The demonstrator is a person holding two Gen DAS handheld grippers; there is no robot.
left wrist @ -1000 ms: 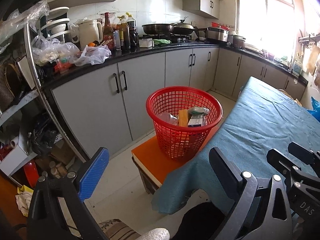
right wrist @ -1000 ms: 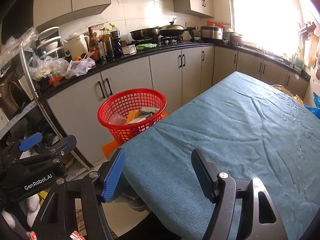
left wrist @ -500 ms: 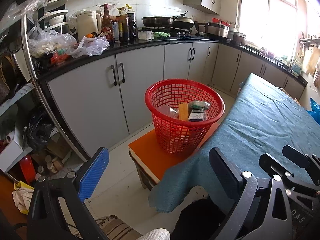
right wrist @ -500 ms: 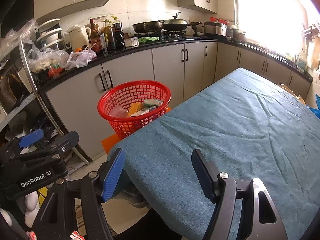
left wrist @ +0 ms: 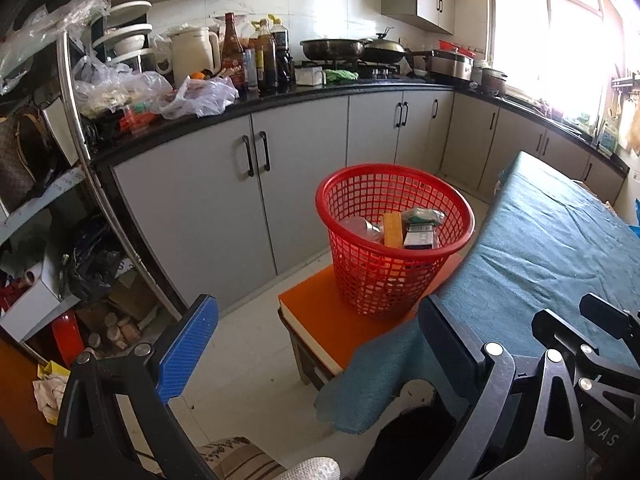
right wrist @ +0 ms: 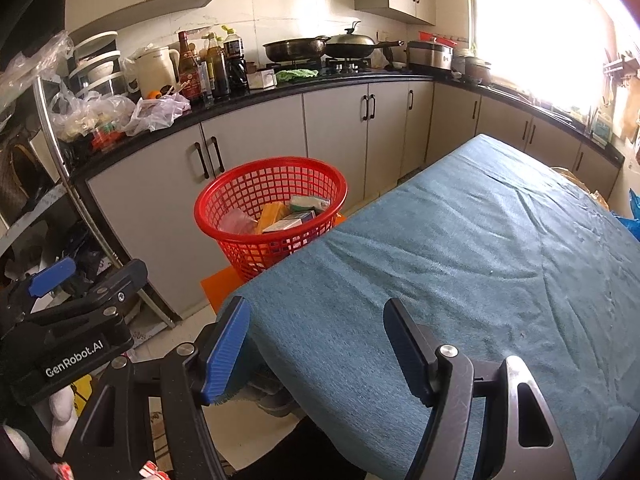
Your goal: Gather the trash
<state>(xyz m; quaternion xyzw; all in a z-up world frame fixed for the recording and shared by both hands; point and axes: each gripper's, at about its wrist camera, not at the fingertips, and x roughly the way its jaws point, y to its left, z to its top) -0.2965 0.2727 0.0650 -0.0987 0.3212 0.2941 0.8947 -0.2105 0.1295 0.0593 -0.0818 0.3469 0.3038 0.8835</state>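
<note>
Round red plastic lattice basket (left wrist: 394, 240), wrinkled teal tablecloth (right wrist: 460, 264)

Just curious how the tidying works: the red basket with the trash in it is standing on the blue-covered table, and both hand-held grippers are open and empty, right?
Not quite. The red basket stands on an orange stool beside the blue-covered table, not on it, as the left wrist view shows. The rest holds: the left hand-held gripper and right hand-held gripper are open and empty.
</note>
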